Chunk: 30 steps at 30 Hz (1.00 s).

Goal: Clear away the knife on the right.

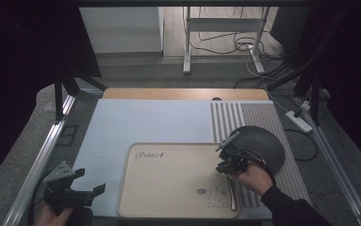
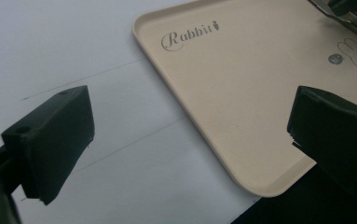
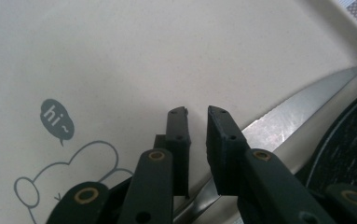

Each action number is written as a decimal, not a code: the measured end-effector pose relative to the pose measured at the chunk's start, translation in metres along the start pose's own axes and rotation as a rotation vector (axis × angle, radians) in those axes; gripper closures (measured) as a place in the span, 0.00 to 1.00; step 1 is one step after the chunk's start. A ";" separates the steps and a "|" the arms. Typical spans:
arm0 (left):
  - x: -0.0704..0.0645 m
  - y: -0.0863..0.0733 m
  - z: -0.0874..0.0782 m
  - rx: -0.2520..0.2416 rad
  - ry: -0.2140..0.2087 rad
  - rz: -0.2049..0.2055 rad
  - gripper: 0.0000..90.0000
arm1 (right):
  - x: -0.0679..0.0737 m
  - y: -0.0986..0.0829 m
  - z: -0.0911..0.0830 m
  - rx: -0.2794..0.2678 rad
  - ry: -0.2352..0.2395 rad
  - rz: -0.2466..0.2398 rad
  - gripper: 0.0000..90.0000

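Two tongs (image 3: pixel 197 114), one tray (image 1: pixel 168 188), perhaps one knife (image 3: pixel 302 109)

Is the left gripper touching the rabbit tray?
Apart. In the high view the left gripper hangs beside the tray, with bare table between its open jaws and the rim.

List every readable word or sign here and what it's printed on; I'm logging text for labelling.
"Rabbit", in script with a small carrot mark after it: on the beige tray, near one corner.
"hi~", inside a dark speech bubble beside the outline rabbit drawing: on the same tray.
Nothing else carries readable text.
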<state>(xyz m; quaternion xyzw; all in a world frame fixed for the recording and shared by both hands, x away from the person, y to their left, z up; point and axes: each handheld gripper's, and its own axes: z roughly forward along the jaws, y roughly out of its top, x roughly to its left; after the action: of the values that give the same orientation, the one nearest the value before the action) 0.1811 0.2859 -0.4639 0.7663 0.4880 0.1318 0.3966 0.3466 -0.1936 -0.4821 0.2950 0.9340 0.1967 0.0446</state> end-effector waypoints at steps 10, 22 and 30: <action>0.000 0.000 0.000 -0.001 0.001 -0.001 0.02 | 0.000 0.001 -0.009 -0.048 -0.001 0.015 0.70; 0.000 0.000 0.000 -0.002 0.000 -0.002 0.02 | 0.005 -0.004 -0.026 -0.107 -0.033 0.017 0.38; 0.000 0.000 0.000 -0.002 0.000 0.000 0.02 | 0.000 -0.016 -0.038 -0.172 -0.056 0.037 0.20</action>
<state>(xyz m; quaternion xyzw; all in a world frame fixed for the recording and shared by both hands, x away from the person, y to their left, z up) 0.1809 0.2859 -0.4638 0.7658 0.4881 0.1323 0.3972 0.3302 -0.2187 -0.4534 0.3128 0.9063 0.2688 0.0923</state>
